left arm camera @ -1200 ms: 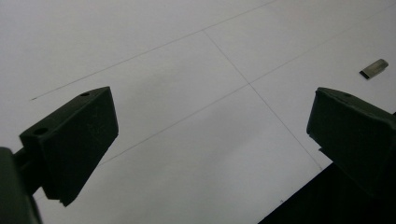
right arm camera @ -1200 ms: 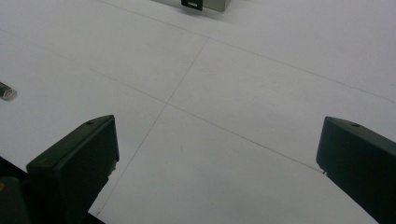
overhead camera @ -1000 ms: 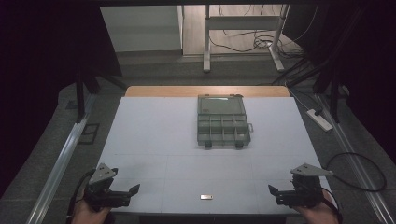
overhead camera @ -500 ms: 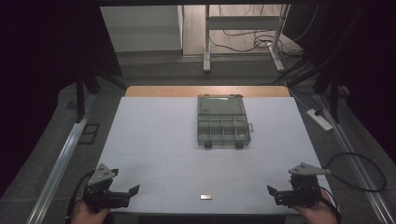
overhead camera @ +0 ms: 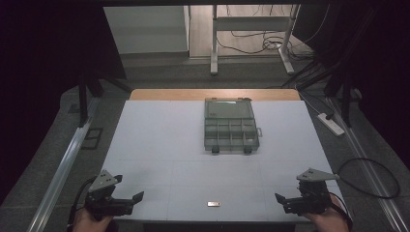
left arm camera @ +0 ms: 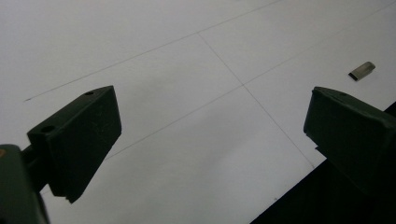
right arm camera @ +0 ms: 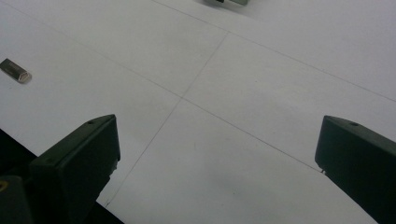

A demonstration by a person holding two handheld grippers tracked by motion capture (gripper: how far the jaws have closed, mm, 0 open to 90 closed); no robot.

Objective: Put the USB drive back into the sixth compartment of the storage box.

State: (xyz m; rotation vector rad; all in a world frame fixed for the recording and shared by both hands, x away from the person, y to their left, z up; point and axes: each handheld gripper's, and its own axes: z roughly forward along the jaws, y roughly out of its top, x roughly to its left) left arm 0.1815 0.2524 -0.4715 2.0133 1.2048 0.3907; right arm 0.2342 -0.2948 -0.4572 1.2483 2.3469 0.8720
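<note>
A small silvery metal piece lies on the white table near its front edge, midway between my two grippers. It shows too as the metal piece in the left gripper view and as the metal piece in the right gripper view. My left gripper rests at the front left corner, open and holding nothing. My right gripper sits at the front right, open and holding nothing as well. A grey-green compartment box lies farther back at the table's middle with its lid folded open.
A wooden strip borders the table's far edge. On the floor to the right lie a power strip and a looped black cable. A desk frame with cables stands behind the table.
Both grippers stay open near the front edge; the right one has drifted very slightly. The metal piece and the box have not moved.
</note>
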